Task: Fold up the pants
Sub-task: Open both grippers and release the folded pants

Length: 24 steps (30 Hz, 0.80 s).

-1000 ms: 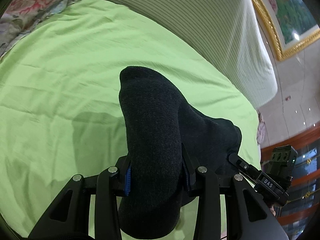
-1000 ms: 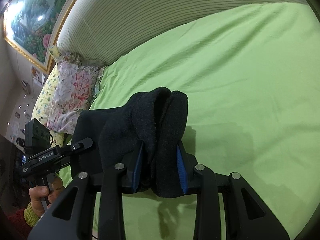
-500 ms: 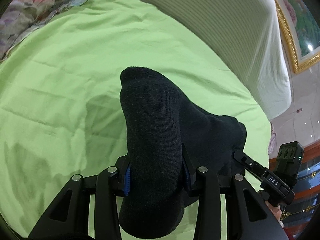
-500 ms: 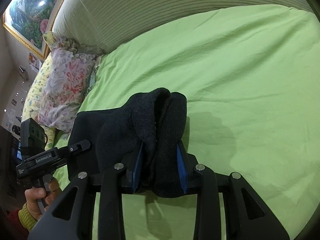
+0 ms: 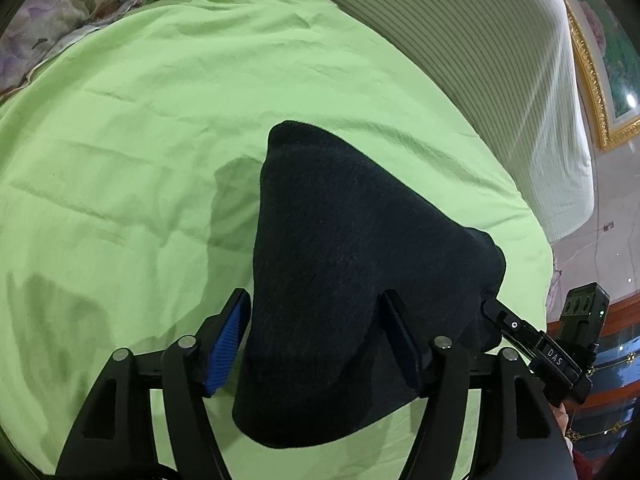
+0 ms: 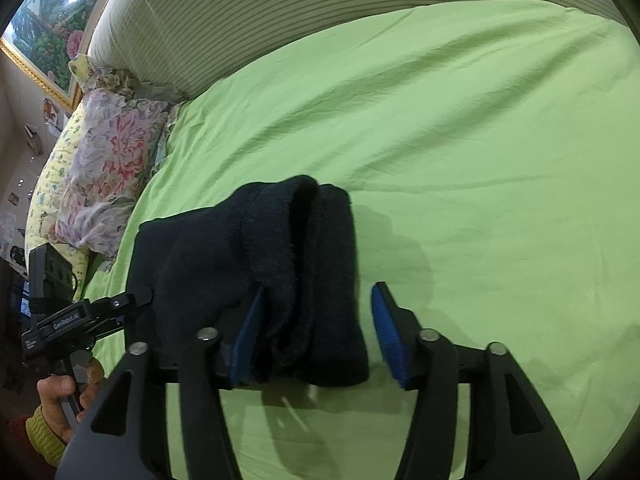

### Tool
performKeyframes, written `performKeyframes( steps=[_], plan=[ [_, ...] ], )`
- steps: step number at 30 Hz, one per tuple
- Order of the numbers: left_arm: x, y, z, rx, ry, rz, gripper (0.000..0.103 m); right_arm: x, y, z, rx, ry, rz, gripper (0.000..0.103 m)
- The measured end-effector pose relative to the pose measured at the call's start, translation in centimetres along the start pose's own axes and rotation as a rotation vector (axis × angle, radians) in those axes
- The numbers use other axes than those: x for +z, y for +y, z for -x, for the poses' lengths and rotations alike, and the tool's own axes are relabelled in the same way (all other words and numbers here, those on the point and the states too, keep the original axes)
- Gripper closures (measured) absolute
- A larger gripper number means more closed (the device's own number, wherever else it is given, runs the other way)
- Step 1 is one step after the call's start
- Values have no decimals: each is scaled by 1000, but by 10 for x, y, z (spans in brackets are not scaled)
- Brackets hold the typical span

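The dark folded pants [image 5: 340, 256] lie bunched on the green sheet [image 5: 120, 200]. My left gripper [image 5: 316, 296] straddles one end. Its jaws are opening, and the blue pad [image 5: 226, 344] stands just clear of the cloth. In the right wrist view the other end of the pants [image 6: 304, 264] sits between the fingers of my right gripper [image 6: 320, 290]. Those jaws are opening too: the right pad [image 6: 386, 332] is well off the cloth, while the left one still brushes it. Each gripper also shows at the other view's edge: right gripper [image 5: 494, 312], left gripper [image 6: 142, 294].
A striped padded headboard [image 6: 320, 20] runs along the far side of the bed. Floral pillows [image 6: 108, 168] lie at the left of the right wrist view. A person's hand in a yellow cuff [image 6: 60, 400] holds the left gripper's handle. A gold-framed painting [image 5: 600, 80] hangs on the wall.
Both pairs of jaws have spread apart and let go of the pants. Both grippers sank toward the sheet, and the cloth has slumped wider onto the bed.
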<state>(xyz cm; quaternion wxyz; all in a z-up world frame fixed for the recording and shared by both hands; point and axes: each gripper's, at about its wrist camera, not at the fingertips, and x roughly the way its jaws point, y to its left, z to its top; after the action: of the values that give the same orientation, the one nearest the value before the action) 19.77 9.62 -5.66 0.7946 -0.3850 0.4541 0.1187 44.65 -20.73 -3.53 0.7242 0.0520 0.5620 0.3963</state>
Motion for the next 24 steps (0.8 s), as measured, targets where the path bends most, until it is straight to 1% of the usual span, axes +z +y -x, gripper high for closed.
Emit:
performKeyframes(
  steps=[2,6,13,19,24],
  plan=[
    [-3,-1,2,12,1,-5,31,-1,-2,3,-9,-6,-4,40],
    [-5,-7,4,33,4,-21,29,-3,-4,9,-46,-24,13,36],
    [-14,-16,11,72,-9,-68,27,-5,-4,17,-74,-47,36,35],
    [-18,-20,20,90,-26,-103,27,-9,4,24,-64,-58,51,35],
    [-23,-22,27,102,-40,-119,26,-15,19,28,-54,-64,87,35]
  ],
)
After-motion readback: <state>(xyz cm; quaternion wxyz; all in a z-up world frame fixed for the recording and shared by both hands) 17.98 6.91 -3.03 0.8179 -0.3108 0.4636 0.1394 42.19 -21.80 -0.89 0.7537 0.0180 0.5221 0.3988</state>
